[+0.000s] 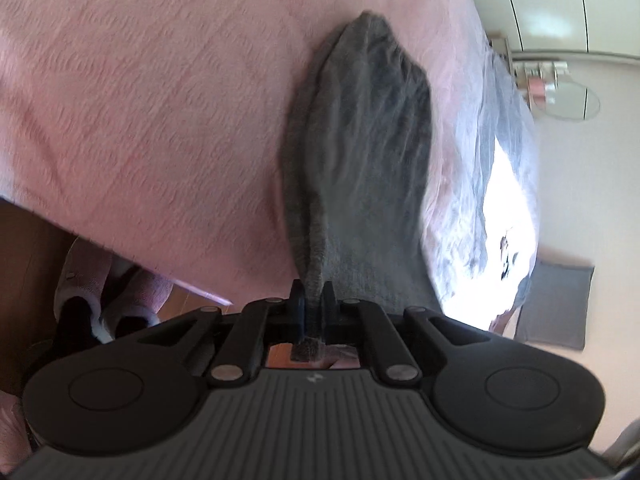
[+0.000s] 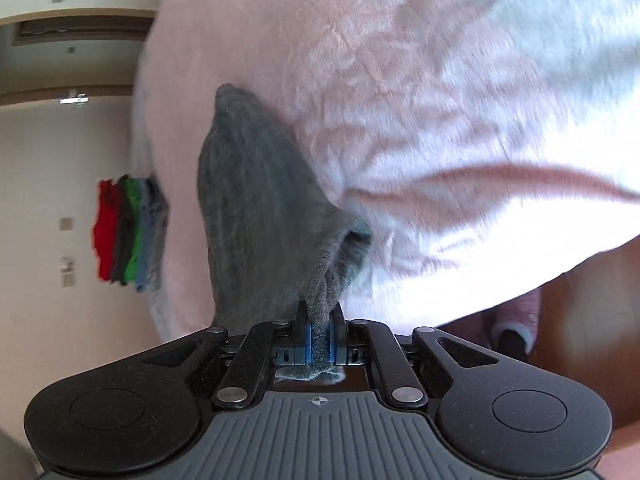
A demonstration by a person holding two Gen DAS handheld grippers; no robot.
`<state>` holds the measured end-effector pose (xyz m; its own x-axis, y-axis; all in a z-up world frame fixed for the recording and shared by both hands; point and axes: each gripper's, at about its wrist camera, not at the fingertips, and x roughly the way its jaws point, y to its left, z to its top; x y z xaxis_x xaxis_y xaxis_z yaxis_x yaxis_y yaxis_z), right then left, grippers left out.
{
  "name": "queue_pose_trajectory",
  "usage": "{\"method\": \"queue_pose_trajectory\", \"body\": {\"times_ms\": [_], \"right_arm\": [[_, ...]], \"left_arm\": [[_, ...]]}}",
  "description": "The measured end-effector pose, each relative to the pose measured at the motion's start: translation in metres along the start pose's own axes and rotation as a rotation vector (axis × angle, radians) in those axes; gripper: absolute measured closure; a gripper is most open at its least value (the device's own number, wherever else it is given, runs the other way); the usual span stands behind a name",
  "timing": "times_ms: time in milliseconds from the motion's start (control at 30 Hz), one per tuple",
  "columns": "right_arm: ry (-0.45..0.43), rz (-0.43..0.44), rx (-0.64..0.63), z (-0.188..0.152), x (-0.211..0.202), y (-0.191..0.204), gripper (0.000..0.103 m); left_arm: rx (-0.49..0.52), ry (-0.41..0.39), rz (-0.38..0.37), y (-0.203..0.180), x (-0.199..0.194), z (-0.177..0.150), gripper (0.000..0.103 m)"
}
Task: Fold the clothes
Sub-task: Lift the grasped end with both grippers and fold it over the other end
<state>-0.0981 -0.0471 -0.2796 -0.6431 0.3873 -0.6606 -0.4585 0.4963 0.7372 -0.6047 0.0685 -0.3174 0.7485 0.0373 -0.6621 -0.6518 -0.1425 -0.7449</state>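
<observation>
Gripping grey garment (image 1: 356,152) | left gripper (image 1: 313,300) and right gripper (image 2: 320,312) both clenching near edge | long axis trailing far (over pink bedspread (image 1: 140,100))

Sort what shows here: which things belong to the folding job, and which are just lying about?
In the job:
- grey cloth, pinched at two ends
- left gripper, shut on it
- right gripper, shut on it
- pink bed cover, the work surface
- stack of folded clothes, at the bed's edge

Lying about:
- slippers on the floor
- grey cushion
</observation>
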Motion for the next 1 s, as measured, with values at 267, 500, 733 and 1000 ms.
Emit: {"method": "queue_pose_trajectory", "body": {"times_ms": [267,500,733,1000], "right_arm": [[-0.025,-0.014,0.068,0.093,0.019,0.066,0.097],[-0.02,-0.089,0.066,0.18,0.063,0.092,0.097],[-0.22,-0.057,-0.005,0.218,0.082,0.097,0.017],[-0.227,-0.134,-0.341,0.188,0.082,0.09,0.032]], "left_arm": [[-0.055,-0.095,-0.079,-0.038,-0.002,0.071,0.098],[-0.155,-0.095,-0.114,-0.046,0.024,0.155,0.097],[-0.241,-0.203,-0.045,-0.031,0.045,0.207,0.064],[0.099,-0.195,0.013,-0.049,0.034,0.197,0.062]]}}
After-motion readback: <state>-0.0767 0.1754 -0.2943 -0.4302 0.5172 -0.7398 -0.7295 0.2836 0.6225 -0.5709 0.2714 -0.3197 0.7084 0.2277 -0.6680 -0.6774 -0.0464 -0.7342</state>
